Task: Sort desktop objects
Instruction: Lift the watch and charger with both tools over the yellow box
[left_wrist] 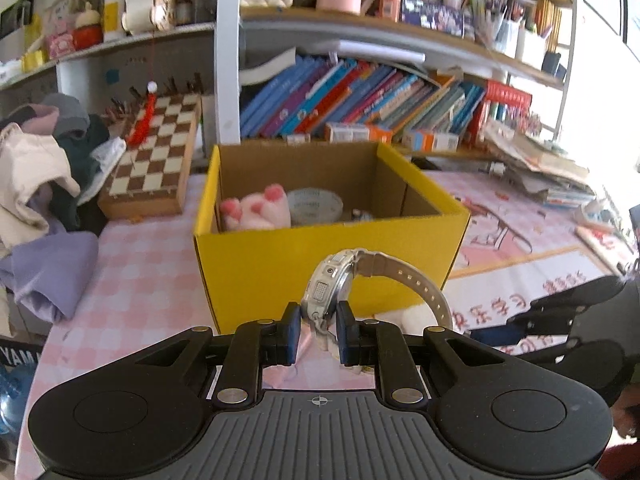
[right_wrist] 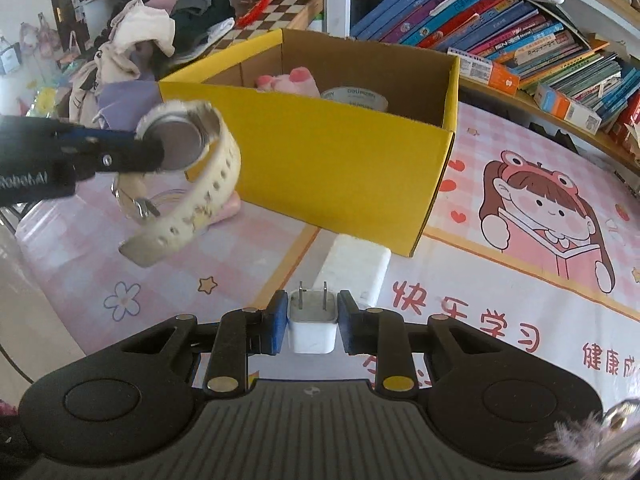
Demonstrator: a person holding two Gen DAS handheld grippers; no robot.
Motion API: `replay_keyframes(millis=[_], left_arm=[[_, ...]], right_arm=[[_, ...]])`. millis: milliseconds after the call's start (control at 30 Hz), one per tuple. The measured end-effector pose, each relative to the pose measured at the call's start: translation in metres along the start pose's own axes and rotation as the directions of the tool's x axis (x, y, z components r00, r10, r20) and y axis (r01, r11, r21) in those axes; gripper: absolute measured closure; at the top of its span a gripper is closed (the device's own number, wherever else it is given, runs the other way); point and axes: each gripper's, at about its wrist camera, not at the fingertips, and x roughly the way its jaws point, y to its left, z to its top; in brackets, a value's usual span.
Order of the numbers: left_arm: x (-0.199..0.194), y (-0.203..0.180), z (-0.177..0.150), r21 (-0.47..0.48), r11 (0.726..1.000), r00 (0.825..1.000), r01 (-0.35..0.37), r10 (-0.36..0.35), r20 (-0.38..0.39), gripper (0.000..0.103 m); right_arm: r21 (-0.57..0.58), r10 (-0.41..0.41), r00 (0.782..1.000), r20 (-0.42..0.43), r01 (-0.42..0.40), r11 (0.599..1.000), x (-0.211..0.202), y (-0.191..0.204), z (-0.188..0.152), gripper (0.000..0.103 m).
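Note:
My left gripper is shut on a white wristwatch and holds it above the desk in front of the yellow cardboard box. The watch and the left gripper also show in the right wrist view, left of the box. My right gripper is shut on a white plug adapter, prongs pointing forward, above the desk mat. Inside the box lie a pink plush paw and a roll of tape.
A white foam block lies on the desk mat before the box's near corner. A chessboard and a clothes pile sit left of the box. Book shelves stand behind it. My right gripper shows at the right.

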Motion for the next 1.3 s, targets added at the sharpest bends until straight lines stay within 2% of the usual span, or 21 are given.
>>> replay_keyframes(millis=[167,300,700,1033,1300], left_arm=[[-0.008,0.001,0.009,0.004,1.0,0.999,-0.001,0.001,0.036,0.086],[-0.015,0.004,0.02,-0.005,1.0,0.997,-0.007,0.007,0.075,0.086],[-0.01,0.012,0.068,-0.008,1.0,0.983,-0.028,0.029,0.181,0.086],[0.017,0.013,0.099,-0.003,0.998,0.978,-0.062,0.061,0.198,0.086],[0.038,0.017,0.12,-0.013,0.996,0.975,-0.09,0.091,0.202,0.086]], right_arm=[[0.012,0.01,0.999,0.038,-0.01,1.0,-0.01,-0.001,0.008,0.078],[0.03,0.011,0.995,0.1,-0.015,0.999,-0.026,-0.007,0.022,0.078],[0.004,-0.003,0.963,0.269,0.002,1.0,-0.05,-0.039,0.082,0.078],[-0.028,0.002,0.941,0.339,0.008,1.0,-0.036,-0.074,0.133,0.078],[-0.058,0.019,0.924,0.382,0.004,0.998,-0.029,-0.09,0.16,0.078]])
